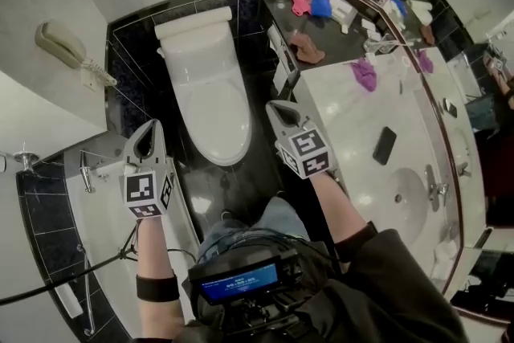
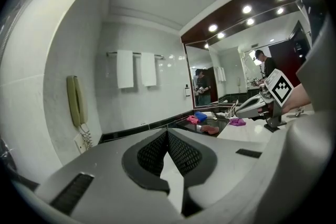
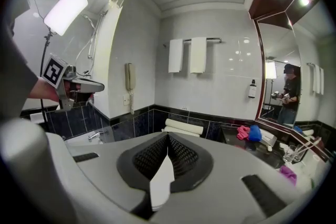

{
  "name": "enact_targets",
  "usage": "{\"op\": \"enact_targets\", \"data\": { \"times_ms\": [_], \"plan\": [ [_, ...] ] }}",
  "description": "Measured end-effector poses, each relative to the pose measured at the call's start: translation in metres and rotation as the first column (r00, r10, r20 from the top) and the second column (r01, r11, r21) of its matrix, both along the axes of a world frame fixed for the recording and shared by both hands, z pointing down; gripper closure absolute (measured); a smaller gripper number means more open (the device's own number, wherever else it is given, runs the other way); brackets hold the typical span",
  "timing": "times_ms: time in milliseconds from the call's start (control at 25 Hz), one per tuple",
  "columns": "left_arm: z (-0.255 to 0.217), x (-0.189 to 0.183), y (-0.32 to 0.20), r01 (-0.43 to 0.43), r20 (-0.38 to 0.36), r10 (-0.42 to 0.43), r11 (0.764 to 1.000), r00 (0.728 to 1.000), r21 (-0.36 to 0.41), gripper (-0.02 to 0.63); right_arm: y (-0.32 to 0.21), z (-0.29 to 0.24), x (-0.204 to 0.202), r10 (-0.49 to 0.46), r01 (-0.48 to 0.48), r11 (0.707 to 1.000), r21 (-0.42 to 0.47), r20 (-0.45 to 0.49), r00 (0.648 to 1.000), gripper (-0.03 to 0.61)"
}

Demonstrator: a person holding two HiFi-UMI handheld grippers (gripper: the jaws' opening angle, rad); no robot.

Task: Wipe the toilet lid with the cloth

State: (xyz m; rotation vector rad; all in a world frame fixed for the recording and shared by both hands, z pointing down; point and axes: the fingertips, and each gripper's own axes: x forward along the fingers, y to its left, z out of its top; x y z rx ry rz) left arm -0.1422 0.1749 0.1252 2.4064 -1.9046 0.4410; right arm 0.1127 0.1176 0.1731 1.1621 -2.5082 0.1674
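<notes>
While I hold them level before the toilet, my left gripper (image 1: 147,132) and right gripper (image 1: 279,110) have jaws together, nothing between. Toilet lid (image 1: 210,104) is down. Pink cloth (image 1: 301,0) and blue cloth (image 1: 320,2) lie on the dark counter (image 1: 337,44), well apart from both grippers.

Bright, evenly lit bathroom through wide lenses
We see recessed spotlights (image 2: 247,9) glowing above the mirror (image 2: 215,78) and a white panel lamp (image 3: 65,8) far left of it; glare sheens the counter (image 1: 345,132) beside the mirror, and both gripper views bend and darken toward their corners.
</notes>
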Motion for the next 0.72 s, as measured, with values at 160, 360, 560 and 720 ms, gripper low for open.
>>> {"op": "enact_targets", "data": {
  "times_ms": [160, 360, 560, 720],
  "plan": [
    [0.015, 0.016, -0.016, -0.077, 0.01, 0.077, 0.997, 0.997, -0.028, 0.614, -0.021, 0.018, 0.028, 0.102, -0.103, 0.995, -0.002, -0.05, 0.993, 0.557],
    [0.032, 0.047, -0.044, -0.14, 0.019, 0.142, 0.988, 0.99, -0.066, 0.614, -0.063, 0.043, 0.068, 0.179, -0.183, 0.983, -0.037, -0.091, 0.98, 0.529],
    [0.051, 0.092, -0.089, -0.17, 0.069, 0.177, 0.981, 0.982, -0.099, 0.614, -0.121, 0.079, 0.114, 0.211, -0.221, 0.972, -0.075, -0.129, 0.969, 0.443],
    [0.072, 0.141, -0.138, -0.187, 0.066, 0.197, 0.974, 0.978, -0.129, 0.614, -0.174, 0.111, 0.153, 0.22, -0.245, 0.96, -0.133, -0.177, 0.959, 0.388]
  ]
}}
